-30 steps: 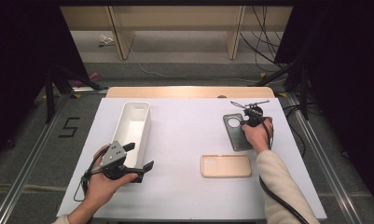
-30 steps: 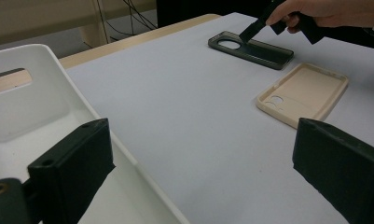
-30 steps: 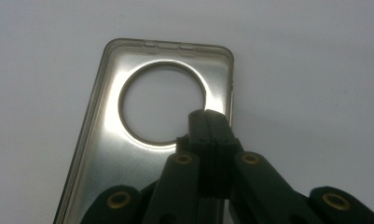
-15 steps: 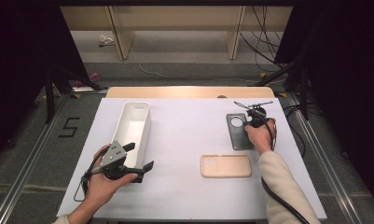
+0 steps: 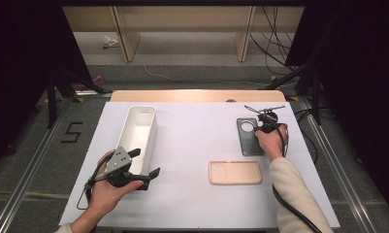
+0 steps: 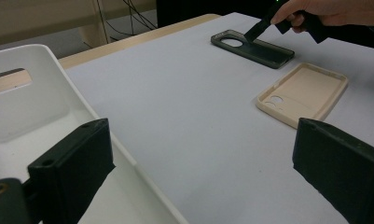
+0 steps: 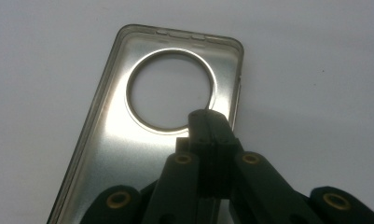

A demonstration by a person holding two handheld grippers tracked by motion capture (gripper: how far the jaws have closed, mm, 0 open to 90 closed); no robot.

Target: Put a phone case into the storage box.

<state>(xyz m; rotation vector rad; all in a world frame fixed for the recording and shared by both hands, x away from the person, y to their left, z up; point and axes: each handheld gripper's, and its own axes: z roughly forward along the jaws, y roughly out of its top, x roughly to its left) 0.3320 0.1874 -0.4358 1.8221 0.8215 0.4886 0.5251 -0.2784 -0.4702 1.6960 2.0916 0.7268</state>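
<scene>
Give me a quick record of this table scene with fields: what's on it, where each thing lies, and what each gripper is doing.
surface: white table
bin: white bin, left side, open top
dark case: dark phone case, right side, inside up, round cutout
tan case: tan phone case, nearer the person, inside up
left gripper: left gripper, jaws open, beside the bin
right gripper: right gripper, jaws shut, tips over the dark case's cutout rim

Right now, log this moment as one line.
right gripper: shut, tip over dark phone case | left gripper: open, beside white bin | beige case: untouched
</scene>
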